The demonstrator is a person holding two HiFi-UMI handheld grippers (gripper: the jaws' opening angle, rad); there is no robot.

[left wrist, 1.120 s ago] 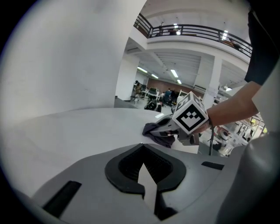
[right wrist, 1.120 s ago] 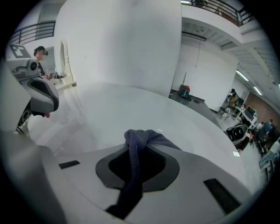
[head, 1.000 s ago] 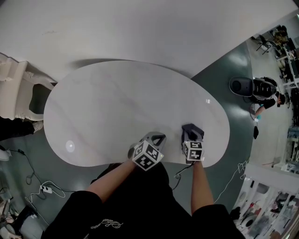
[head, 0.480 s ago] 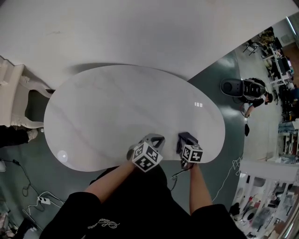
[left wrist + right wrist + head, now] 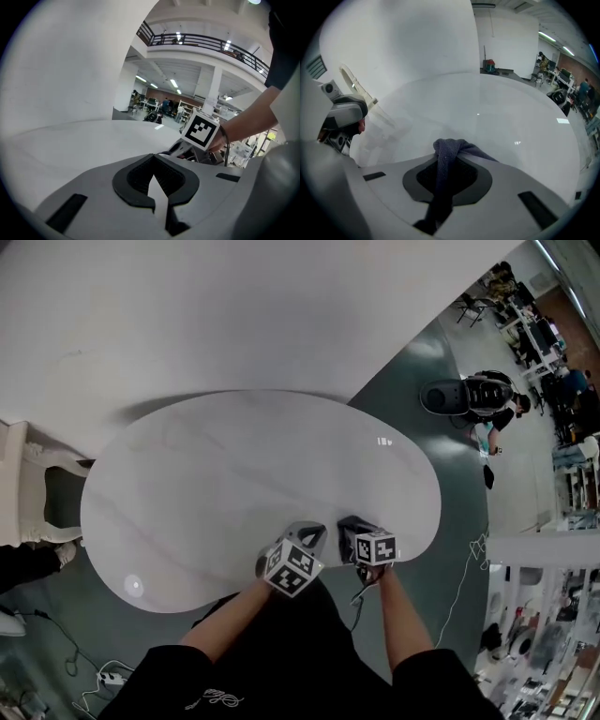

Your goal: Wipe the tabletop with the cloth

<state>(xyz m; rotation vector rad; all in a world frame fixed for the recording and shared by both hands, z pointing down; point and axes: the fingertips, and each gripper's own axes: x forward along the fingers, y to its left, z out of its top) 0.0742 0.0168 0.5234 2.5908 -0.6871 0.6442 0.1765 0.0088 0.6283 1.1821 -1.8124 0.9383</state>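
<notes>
Sliding left along the near edge of the table, my right gripper has closed most of the gap to my left gripper over the last second. Its jaws are clamped on the dark cloth, which bunches out past the fingertips over the table's near edge. My left gripper sits at that same edge, jaws pressed together with nothing between them. A white chair stands just beyond the table's left end.

Table sits right up against the wall, chair off its left end. At its near edge: left gripper, right gripper just beside it with the cloth in its jaws.
</notes>
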